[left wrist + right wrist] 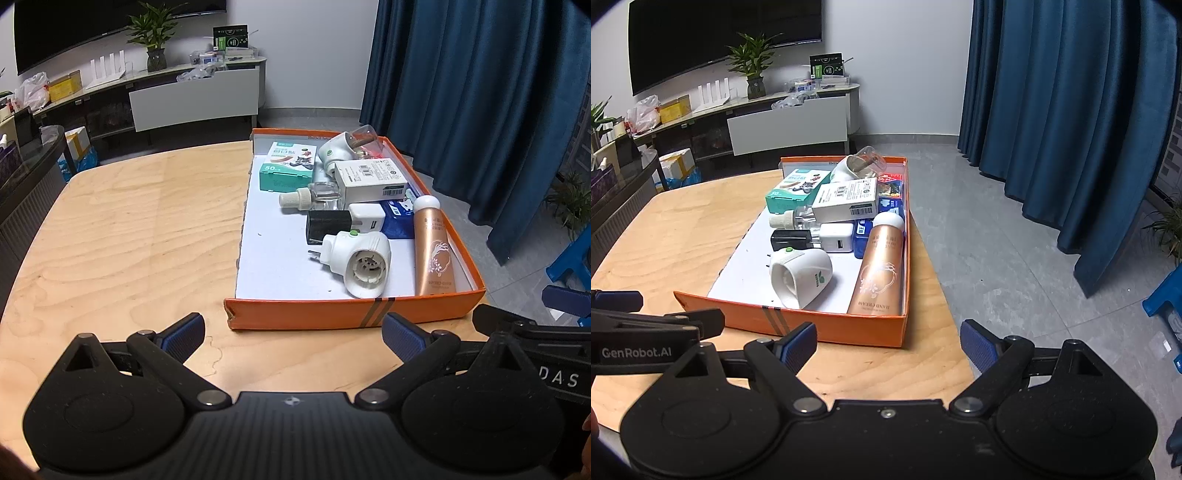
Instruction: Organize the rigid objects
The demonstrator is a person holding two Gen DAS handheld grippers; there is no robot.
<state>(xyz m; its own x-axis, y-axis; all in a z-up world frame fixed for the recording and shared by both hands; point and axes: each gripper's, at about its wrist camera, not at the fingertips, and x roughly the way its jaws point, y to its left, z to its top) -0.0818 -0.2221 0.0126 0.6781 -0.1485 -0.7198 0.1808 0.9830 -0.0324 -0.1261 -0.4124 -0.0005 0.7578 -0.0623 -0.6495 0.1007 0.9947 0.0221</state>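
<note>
An orange box lid [351, 314] [827, 326] lies on the wooden table [129, 229] [665, 236]. It holds a white plug-in device [364, 260] [801, 275], a gold hand cream tube [432, 247] [881, 266], a black charger [328, 225] [790, 239], a white charger [365, 218] [836, 238], a white carton [371, 177] [847, 201], a green carton [288, 166] [796, 190] and a small clear bottle [314, 194] [796, 218]. My left gripper [293, 334] is open and empty before the lid's near wall. My right gripper [888, 341] is open and empty at the lid's near right corner.
A blue packet [397, 218] [862, 236] and a second white device [340, 147] [849, 168] lie deeper in the lid. A low cabinet [147, 96] stands along the far wall, blue curtains [480, 92] hang on the right, and grey floor [1015, 258] lies past the table's right edge.
</note>
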